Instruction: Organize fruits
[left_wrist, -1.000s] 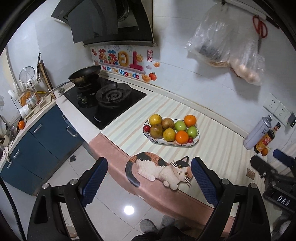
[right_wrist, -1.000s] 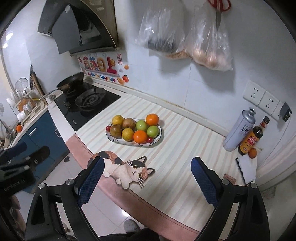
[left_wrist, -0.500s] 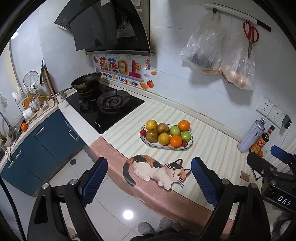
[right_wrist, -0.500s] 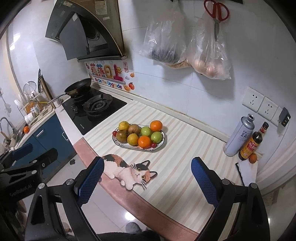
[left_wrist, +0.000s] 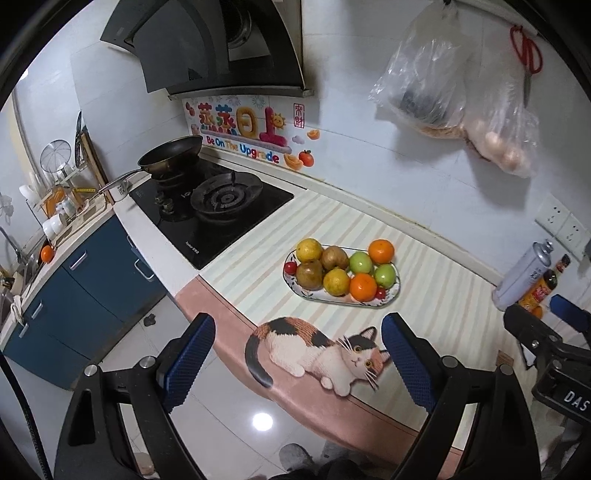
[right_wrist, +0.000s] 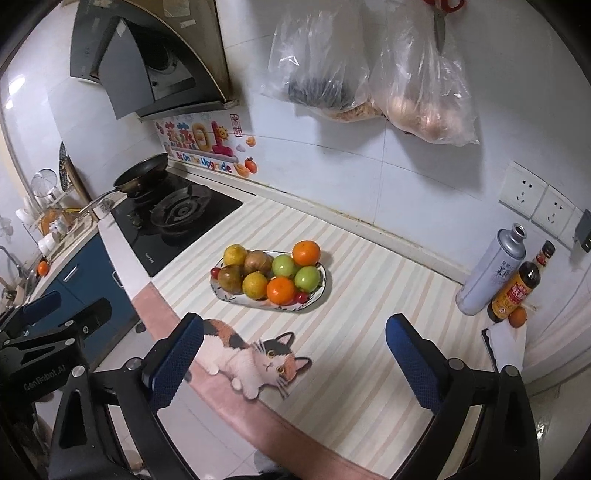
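An oval patterned plate (left_wrist: 396, 291) (right_wrist: 320, 291) sits mid-counter, piled with several fruits: oranges (left_wrist: 363, 287) (right_wrist: 306, 253), green apples (left_wrist: 360, 262) (right_wrist: 283, 265), yellow citrus (left_wrist: 309, 250) (right_wrist: 235, 254), brown fruits (left_wrist: 309, 274) (right_wrist: 229, 278) and small red cherries (left_wrist: 380, 293). My left gripper (left_wrist: 297, 360) is open and empty, held above the counter's front edge, short of the plate. My right gripper (right_wrist: 293, 363) is open and empty, also short of the plate. Each gripper shows in the other's view, the right one (left_wrist: 546, 332) and the left one (right_wrist: 55, 314).
A cat-shaped mat (left_wrist: 321, 350) (right_wrist: 255, 358) lies at the counter's front edge. A gas hob (left_wrist: 210, 210) with a pan (left_wrist: 170, 155) is to the left. A spray can (right_wrist: 491, 273), a sauce bottle (right_wrist: 515, 291) and a small orange (right_wrist: 518, 316) stand at the right. Bags (right_wrist: 369, 74) hang on the wall.
Both grippers shifted slightly in view, with the plate drifting a little; both stay open and empty. Nothing on the counter moved.
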